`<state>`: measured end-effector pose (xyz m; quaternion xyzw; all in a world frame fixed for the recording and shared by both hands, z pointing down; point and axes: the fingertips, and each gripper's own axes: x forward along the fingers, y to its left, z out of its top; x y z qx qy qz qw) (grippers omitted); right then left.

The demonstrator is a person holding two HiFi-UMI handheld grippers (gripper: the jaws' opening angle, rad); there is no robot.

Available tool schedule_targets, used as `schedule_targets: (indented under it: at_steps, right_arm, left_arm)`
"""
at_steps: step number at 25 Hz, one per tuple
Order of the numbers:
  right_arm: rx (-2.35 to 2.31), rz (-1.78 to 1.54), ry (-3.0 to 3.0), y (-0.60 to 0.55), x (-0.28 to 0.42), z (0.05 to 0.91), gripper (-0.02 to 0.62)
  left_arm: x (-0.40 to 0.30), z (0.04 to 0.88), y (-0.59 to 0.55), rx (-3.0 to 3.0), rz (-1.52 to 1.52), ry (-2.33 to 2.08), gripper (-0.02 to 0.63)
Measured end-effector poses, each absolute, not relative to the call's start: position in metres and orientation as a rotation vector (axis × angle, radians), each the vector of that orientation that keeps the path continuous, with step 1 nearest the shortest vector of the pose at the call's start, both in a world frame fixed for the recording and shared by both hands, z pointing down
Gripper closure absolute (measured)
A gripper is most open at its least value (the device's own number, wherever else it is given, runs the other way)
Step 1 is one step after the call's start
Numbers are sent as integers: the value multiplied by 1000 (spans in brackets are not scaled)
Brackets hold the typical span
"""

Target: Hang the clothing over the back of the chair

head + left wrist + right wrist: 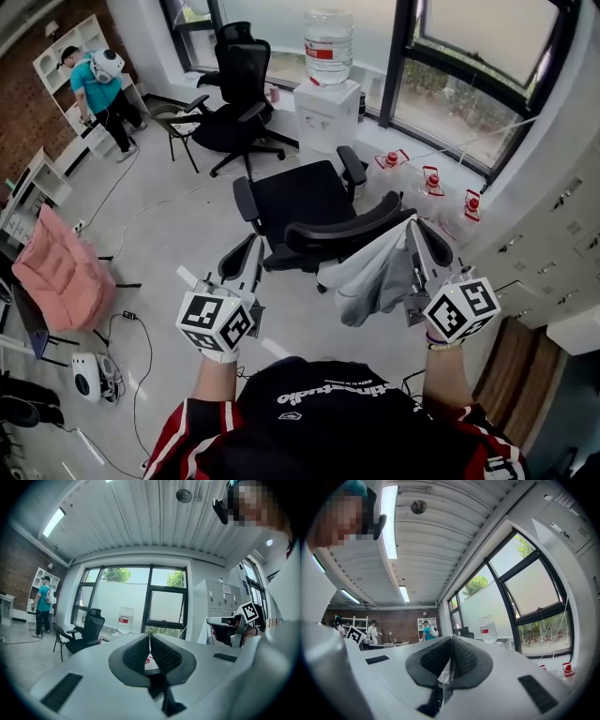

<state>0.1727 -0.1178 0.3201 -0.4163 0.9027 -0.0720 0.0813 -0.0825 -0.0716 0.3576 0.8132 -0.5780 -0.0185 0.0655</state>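
Clothing [370, 281], grey, hangs bunched from right gripper [413, 228], jaws pinched shut on a fold, at 4 o'clock of chair [300, 199] seat, beside backrest [337, 231]. Left gripper [251, 247] closed, apparently empty. Risk: single-point hold, so the bunched cloth could slide off the curved backrest.

I see a pale grey garment [375, 281] and a black office chair [309, 202]. The cushion [61, 272] is pink; the clear water bottle [328, 42] wears a red label [327, 52].

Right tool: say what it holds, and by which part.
The garment, pinched at its top edge in the right tool; the rest hangs down.
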Motion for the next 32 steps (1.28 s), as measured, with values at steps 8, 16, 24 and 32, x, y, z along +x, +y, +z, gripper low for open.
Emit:
schedule_targets:
  at_steps: [8, 16, 24, 32]
  right_arm:
    - [-1284, -247, 2699, -155, 162, 332, 575]
    - [-1362, -252, 2693, -196, 125, 339, 575]
    - [-1452, -244, 2654, -238, 97, 339, 575]
    - [-1554, -246, 2589, -267, 82, 343, 575]
  left_arm:
    - [-101, 359, -111, 2443, -31, -1784, 580]
    - [-125, 362, -175, 2504, -32, -1696, 580]
    - [-145, 361, -239, 2574, -28, -1579, 580]
    - [-168, 365, -275, 2617, -33, -1486, 580]
